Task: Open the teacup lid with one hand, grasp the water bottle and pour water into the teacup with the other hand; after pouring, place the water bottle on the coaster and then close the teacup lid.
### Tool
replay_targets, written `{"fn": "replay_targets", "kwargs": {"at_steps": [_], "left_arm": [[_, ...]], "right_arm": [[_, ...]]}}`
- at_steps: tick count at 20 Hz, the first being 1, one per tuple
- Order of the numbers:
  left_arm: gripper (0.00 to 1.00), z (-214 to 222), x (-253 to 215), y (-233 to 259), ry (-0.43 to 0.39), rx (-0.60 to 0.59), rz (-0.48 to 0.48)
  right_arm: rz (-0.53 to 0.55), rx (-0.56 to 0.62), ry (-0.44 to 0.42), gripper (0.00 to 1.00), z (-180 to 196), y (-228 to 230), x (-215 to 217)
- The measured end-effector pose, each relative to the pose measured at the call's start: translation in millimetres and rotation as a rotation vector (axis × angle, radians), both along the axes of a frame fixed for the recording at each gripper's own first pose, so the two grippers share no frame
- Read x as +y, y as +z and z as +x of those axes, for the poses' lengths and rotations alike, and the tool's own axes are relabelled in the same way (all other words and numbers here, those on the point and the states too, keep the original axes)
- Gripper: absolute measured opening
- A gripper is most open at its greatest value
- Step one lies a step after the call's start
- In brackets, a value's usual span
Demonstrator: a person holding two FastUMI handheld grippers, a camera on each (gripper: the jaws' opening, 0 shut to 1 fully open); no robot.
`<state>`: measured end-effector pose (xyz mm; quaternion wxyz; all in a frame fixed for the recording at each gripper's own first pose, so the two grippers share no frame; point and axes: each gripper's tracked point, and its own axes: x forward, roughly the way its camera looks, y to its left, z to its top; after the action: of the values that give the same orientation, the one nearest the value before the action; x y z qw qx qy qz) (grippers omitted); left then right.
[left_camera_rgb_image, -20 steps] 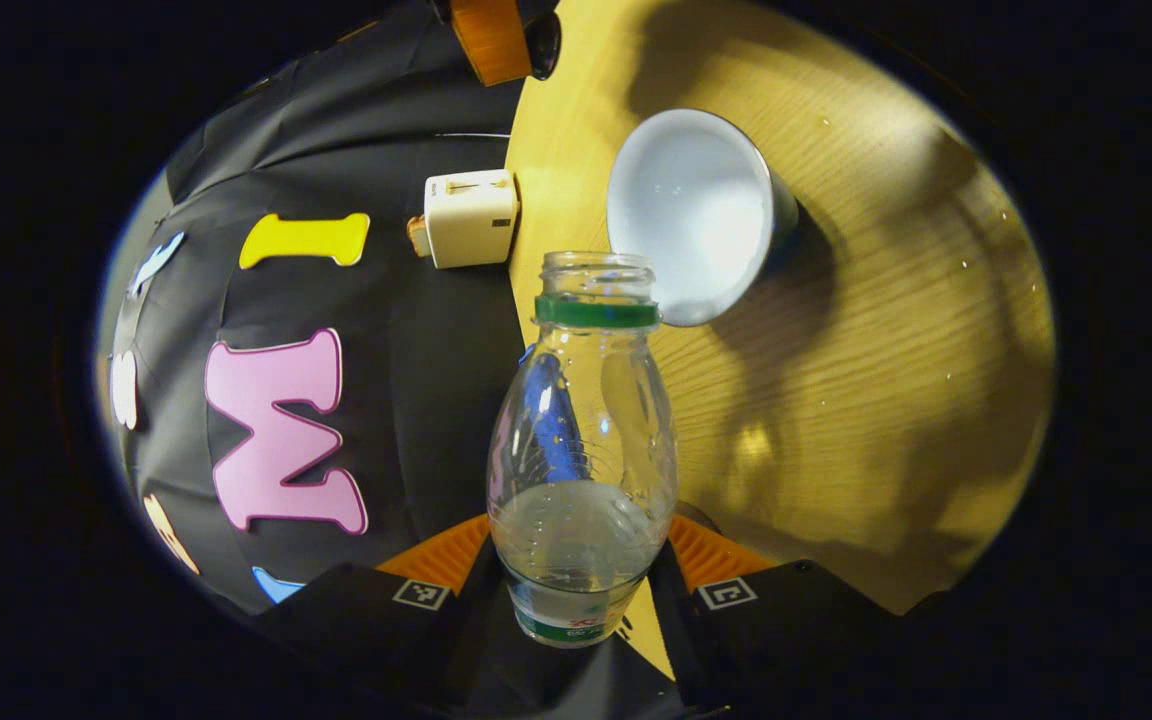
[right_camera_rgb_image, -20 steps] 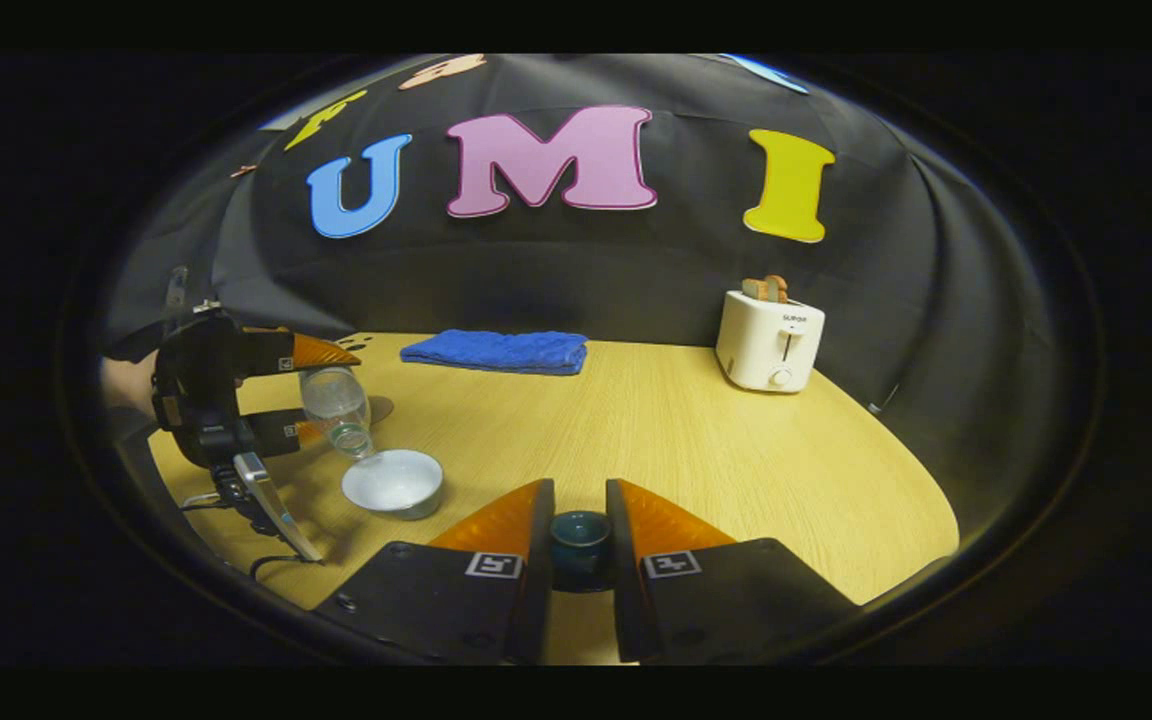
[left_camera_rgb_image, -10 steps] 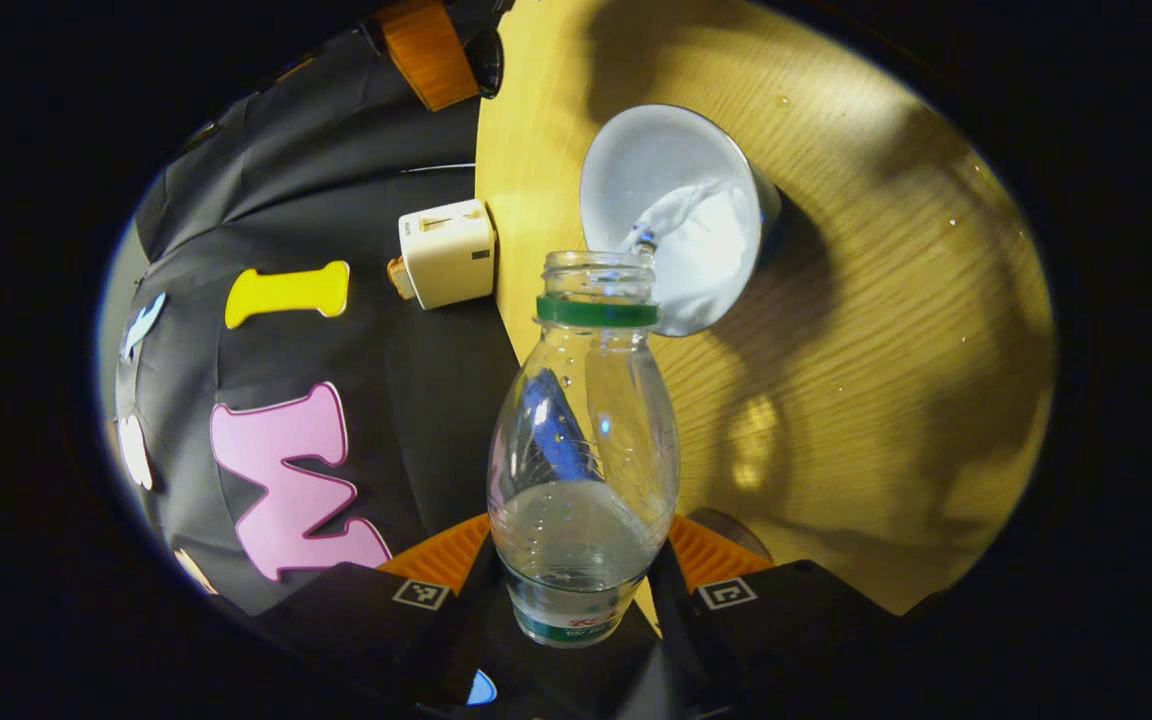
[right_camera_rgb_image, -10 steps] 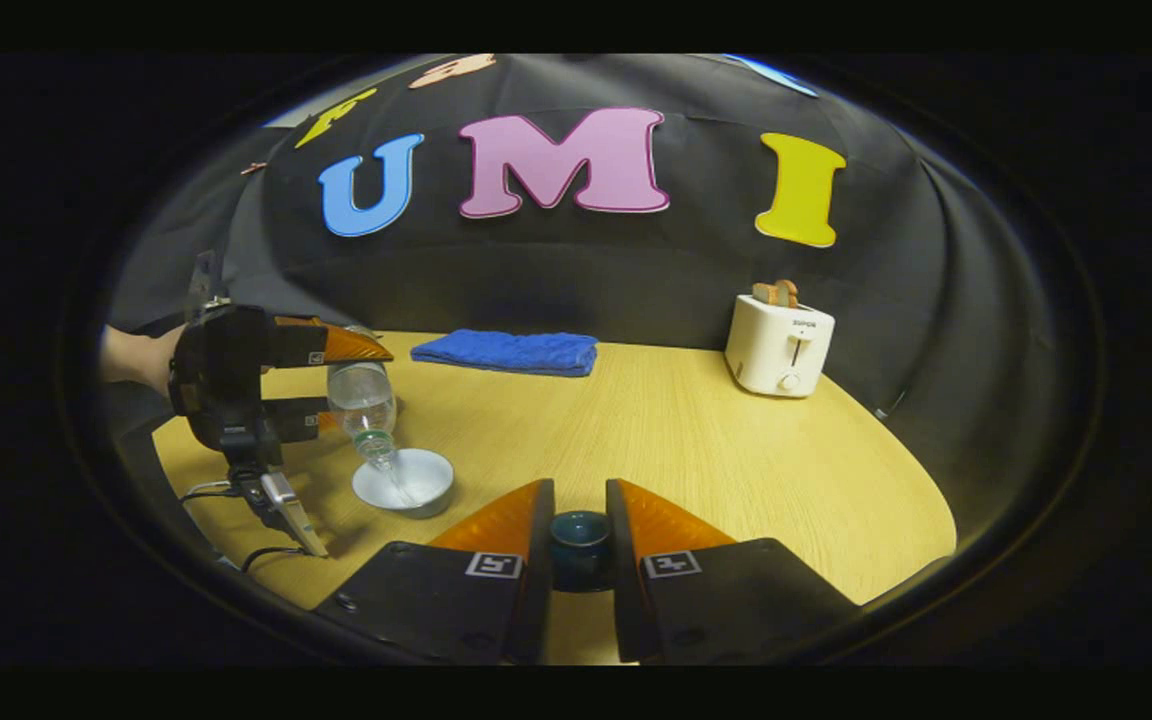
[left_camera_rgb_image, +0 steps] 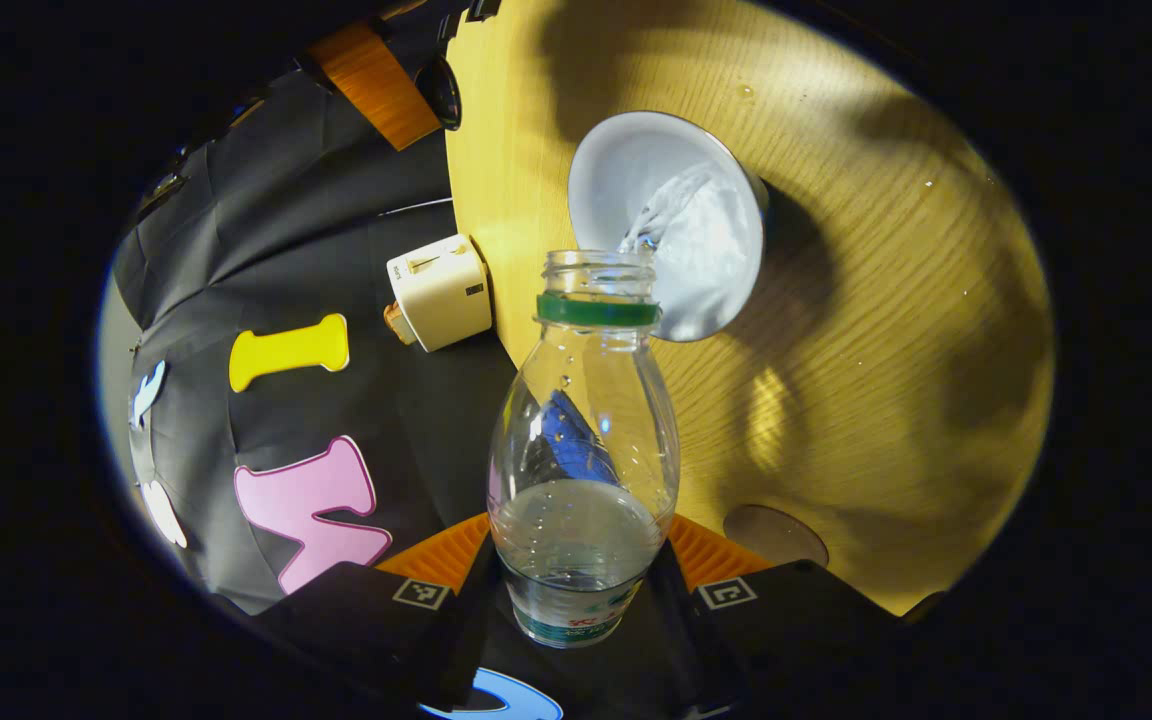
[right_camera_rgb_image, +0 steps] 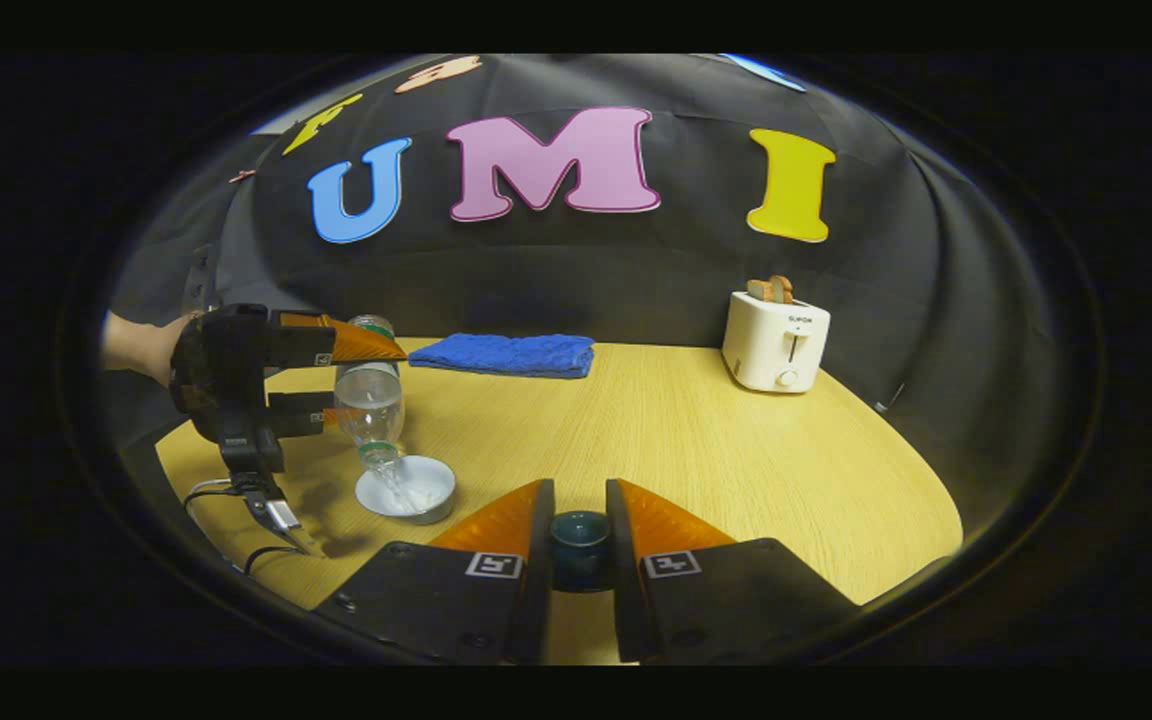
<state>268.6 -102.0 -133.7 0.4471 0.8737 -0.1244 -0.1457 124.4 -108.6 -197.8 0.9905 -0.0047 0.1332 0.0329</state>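
Note:
My left gripper [left_camera_rgb_image: 576, 560] is shut on a clear water bottle [left_camera_rgb_image: 581, 450] with a green neck ring, tipped mouth-down over the teacup [left_camera_rgb_image: 671, 220]. A stream of water runs from the bottle's mouth into the white inside of the cup. In the right gripper view the same bottle [right_camera_rgb_image: 368, 400] leans over the teacup [right_camera_rgb_image: 406, 488] at the table's left, held by the left gripper [right_camera_rgb_image: 336, 375] and a hand. My right gripper [right_camera_rgb_image: 579, 540] is shut on the dark teal knob of the teacup lid [right_camera_rgb_image: 579, 535], held above the table near its front edge. A round coaster [left_camera_rgb_image: 774, 533] lies on the table beside the left gripper.
The wooden table [right_camera_rgb_image: 676, 430] carries a folded blue towel [right_camera_rgb_image: 503, 354] at the back and a white toaster [right_camera_rgb_image: 774, 340] with toast at the back right. Cables trail at the table's left edge under the left gripper. The black booth wall stands behind.
The bottle has tipped further over the teacup and water now streams steadily into it; a second ago none flowed. The right gripper with the lid has stayed put.

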Motion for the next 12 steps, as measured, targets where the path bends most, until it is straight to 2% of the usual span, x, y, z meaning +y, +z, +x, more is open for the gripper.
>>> {"fn": "replay_targets", "kwargs": {"at_steps": [3, 4, 6, 7, 10, 11, 12], "left_arm": [[0.75, -3.0, -9.6, 9.0, -0.034, -0.024, 0.042], [0.75, -2.2, -9.1, 11.3, -0.038, -0.026, 0.048], [0.75, -1.1, -10.9, 16.5, -0.039, -0.032, 0.064], [0.75, -0.7, -11.5, 18.2, -0.041, -0.037, 0.073], [0.75, -2.3, -12.4, 23.3, -0.043, -0.047, 0.093], [0.75, -3.3, -13.7, 24.0, -0.048, -0.05, 0.103], [0.75, -4.1, -15.6, 26.1, -0.055, -0.053, 0.112]], "right_arm": [[0.015, 0.009, -0.004, 0.29, -0.6, -0.1, 0.4], [0.025, 0.015, -0.006, 0.34, -1.1, -0.2, 1.5], [0.033, 0.022, -0.01, 0.34, -1.5, -1.9, 1.1], [0.035, 0.022, -0.01, 0.29, -0.9, -0.9, 1.8], [0.038, 0.022, -0.007, 0.34, -2.0, -0.2, 2.9], [0.038, 0.023, -0.005, 0.24, -1.6, 0.5, 3.4], [0.036, 0.023, -0.005, 0.29, -1.9, 0.2, 3.6]]}}
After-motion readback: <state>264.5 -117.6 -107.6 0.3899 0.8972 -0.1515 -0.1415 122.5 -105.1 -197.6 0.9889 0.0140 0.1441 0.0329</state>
